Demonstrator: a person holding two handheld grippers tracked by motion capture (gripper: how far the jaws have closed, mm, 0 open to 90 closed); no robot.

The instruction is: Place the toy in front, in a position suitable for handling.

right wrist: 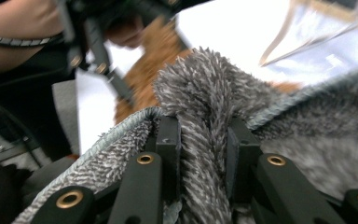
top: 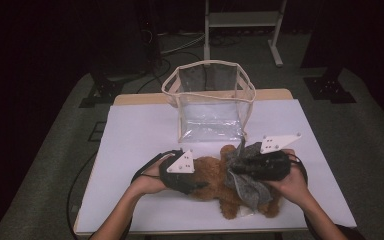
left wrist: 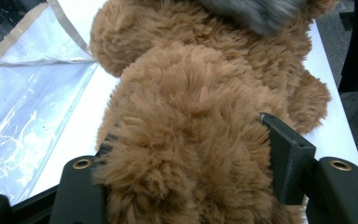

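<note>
Near the front edge of the white table lies the brown plush bear, a grey cloth draped over it. Your left gripper has its jaws sunk into the bear's fur, clamping the body — likely to steady it. Your right gripper pinches a fold of the cloth tight between its jaws. Beyond stands the clear bag, upright and open-topped — probably the destination.

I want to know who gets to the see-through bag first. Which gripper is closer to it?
Right. The right gripper, pinching the grey cloth, sits just before the clear bag. The left gripper, clamping the teddy, is farther back.
</note>
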